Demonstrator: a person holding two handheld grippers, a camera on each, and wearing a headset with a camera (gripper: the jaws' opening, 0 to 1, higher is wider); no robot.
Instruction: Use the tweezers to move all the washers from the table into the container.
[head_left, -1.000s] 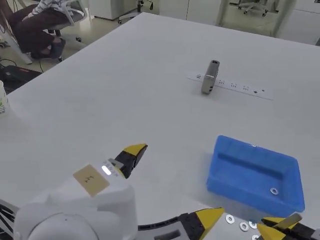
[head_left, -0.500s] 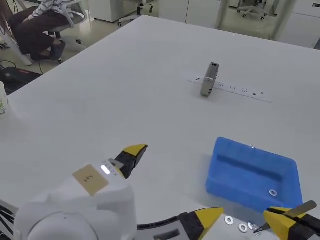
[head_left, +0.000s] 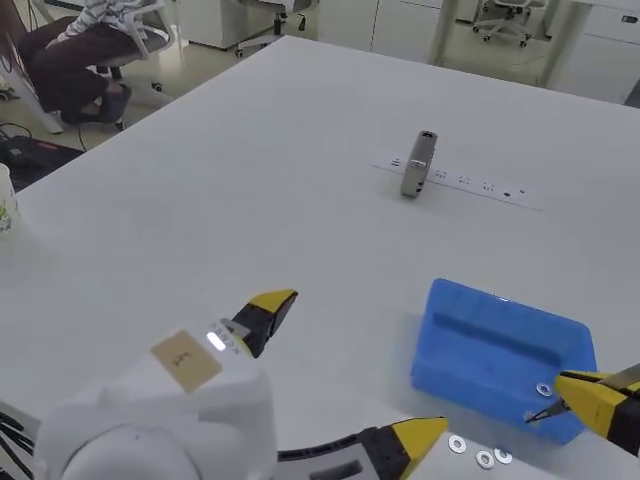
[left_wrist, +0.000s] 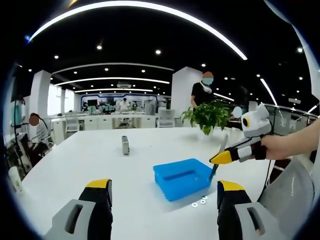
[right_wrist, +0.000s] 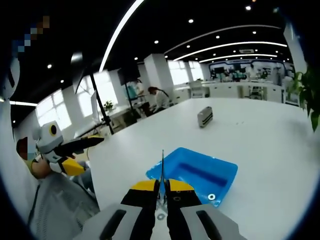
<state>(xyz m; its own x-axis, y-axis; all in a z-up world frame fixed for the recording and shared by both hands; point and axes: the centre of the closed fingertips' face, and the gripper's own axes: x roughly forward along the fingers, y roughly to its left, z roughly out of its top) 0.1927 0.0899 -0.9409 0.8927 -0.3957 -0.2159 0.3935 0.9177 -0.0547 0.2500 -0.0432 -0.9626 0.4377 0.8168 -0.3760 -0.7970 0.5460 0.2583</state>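
In the head view, my left gripper (head_left: 350, 365) sits low at the near edge of the white counter (head_left: 250, 180). Its white body points toward the far right, and its yellow-tipped fingers (head_left: 268, 300) are spread wide with nothing between them. My right gripper (head_left: 600, 398) enters at the lower right edge, angled left, fingers clenched on the slim metal tweezers (head_left: 545, 410). The tweezer tips hang over the near right corner of the blue rectangular plastic container (head_left: 490, 340). One small silver washer (head_left: 543, 389) lies inside that corner, and three more washers (head_left: 484, 459) lie on the counter just beside the container's near wall. I cannot tell whether the tips pinch anything. Farther back, a white power strip (head_left: 470, 182) lies flat with a grey adapter (head_left: 420, 160) standing on it.

In the left gripper view, my own two fingers rise from the bottom, well apart, framing the container (left_wrist: 175, 179). The right gripper (left_wrist: 222, 157), held in a hand (left_wrist: 277, 146), comes in from the right, and its tweezers (left_wrist: 215, 170) point down into the container's right end. The loose washers (left_wrist: 200, 202) lie on the counter in front.

In the right gripper view, my fingers (right_wrist: 145, 186) press together on the tweezers (right_wrist: 162, 162), which stand up the middle over the container's (right_wrist: 200, 170) near edge. A washer (right_wrist: 211, 197) rests in its near corner. The left gripper hangs off to the left.
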